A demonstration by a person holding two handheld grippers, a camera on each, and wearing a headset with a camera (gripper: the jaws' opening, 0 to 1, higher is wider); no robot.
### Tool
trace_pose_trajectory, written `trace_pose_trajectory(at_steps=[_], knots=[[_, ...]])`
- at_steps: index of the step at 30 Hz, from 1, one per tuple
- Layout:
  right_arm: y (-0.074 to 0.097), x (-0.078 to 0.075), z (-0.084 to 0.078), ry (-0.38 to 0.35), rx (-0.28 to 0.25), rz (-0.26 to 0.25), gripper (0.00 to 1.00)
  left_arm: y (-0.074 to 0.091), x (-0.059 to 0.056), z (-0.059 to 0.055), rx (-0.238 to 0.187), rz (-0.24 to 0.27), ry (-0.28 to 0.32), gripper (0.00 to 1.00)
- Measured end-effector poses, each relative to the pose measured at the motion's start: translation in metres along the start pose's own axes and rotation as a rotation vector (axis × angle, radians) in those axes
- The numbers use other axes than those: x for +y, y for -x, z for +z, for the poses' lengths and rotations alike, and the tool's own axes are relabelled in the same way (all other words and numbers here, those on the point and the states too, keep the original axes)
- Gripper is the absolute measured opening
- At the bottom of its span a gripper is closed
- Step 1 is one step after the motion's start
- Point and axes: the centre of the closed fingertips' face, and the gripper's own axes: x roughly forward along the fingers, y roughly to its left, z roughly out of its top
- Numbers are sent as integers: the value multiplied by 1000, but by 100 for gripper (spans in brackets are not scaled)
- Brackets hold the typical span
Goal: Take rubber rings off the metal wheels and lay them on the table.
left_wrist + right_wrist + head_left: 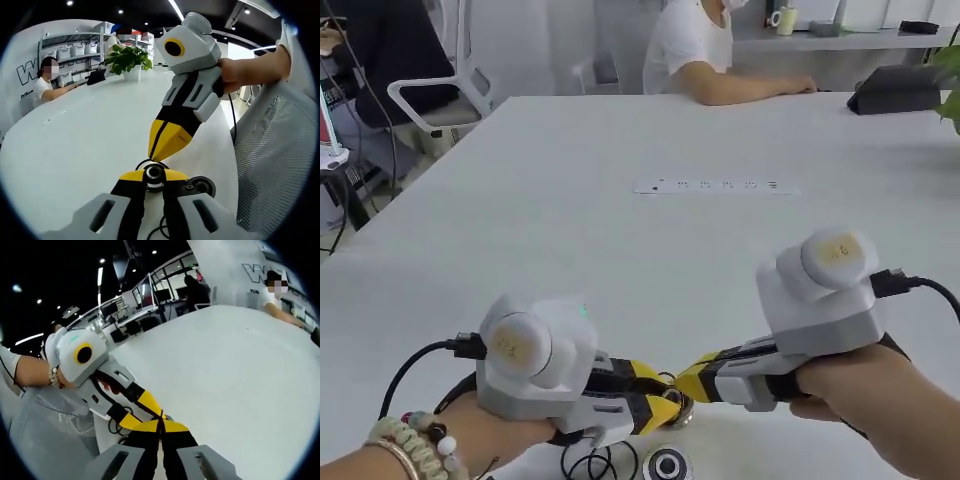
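One metal wheel [154,172] pinched in left gripper [154,176], right gripper [161,424] jaws pressed together; wall letter "W" [25,73].

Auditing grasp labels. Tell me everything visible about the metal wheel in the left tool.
The small round silver metal wheel has a dark centre hole and a thin black rubber ring around its rim. It sits face-on to the camera, clamped between the left tool's yellow jaw tips, over the white table. The right tool's shut yellow tips meet its upper edge at the ring.
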Motion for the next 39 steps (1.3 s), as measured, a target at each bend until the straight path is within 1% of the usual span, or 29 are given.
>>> trace_pose_trajectory(at_steps=[2, 4, 5, 7, 8, 11, 13, 15, 16, 18, 19, 20, 21, 22, 25, 26, 29, 31, 32, 33, 36, 37, 39], knots=[[0, -2, -1, -6, 2, -6, 0, 0, -1, 1, 18, -9, 23, 9], [1, -3, -1, -7, 3, -10, 0, 0, -2, 1, 35, -14, 20, 10], [1, -3, -1, -6, 3, -11, 0, 1, -2, 0, 43, -18, 6, 10], [2, -3, 0, -3, 0, -14, 0, 3, -4, 2, 44, -32, -6, 12], [2, -4, 0, -2, -2, -15, 0, 5, -5, 3, 46, -41, 3, 13], [4, -4, 2, -1, -8, -17, 0, 7, -5, 7, 44, -39, -3, 15], [4, -4, 4, -5, -14, -19, 0, 9, -6, 9, 52, -40, 5, 18], [6, -5, 5, -2, -19, -23, 0, 13, -9, 14, 52, -46, -23, 22], [6, -5, 6, -3, -24, -25, 0, 15, -9, 16, 46, -42, -30, 23], [9, -7, 12, -11, -48, -30, 0, 18, -8, 21, 35, -39, -30, 26], [11, -7, 14, -18, -61, -32, 0, 21, -8, 22, 37, -42, -39, 27], [13, -8, 17, -28, -76, -32, 0, 23, -8, 21, 47, -44, -59, 27], [14, -8, 19, -31, -81, -32, 0, 26, -6, 21, 64, -34, -89, 28], [15, -8, 19, -33, -86, -33, 0, 30, -6, 21, 74, -32, -108, 29], [16, -9, 18, -33, -82, -34, 0, 39, -5, 25, 75, -41, -105, 34], [17, -10, 18, -24, -80, -40, 0, 42, -5, 27, 72, -39, -104, 34], [19, -10, 21, -24, -89, -43, 0, 56, -4, 40, 44, -37, -108, 35], [20, -9, 24, -26, -101, -42, 0, 64, -3, 47, 24, -29, -96, 38], [21, -9, 25, -26, -107, -41, 0, 71, -2, 49, 18, -20, -96, 40], [22, -8, 26, -25, -111, -41, 0, 74, -2, 50, 17, -17, -97, 42], [22, -6, 28, -24, -118, -38, 0, 94, 0, 51, 12, 15, -111, 46], [23, -6, 29, -20, -120, -38, 0, 102, 1, 50, 12, 26, -107, 47], [23, -5, 31, -15, -123, -36, 0, 112, 4, 49, 6, 53, -92, 48]])
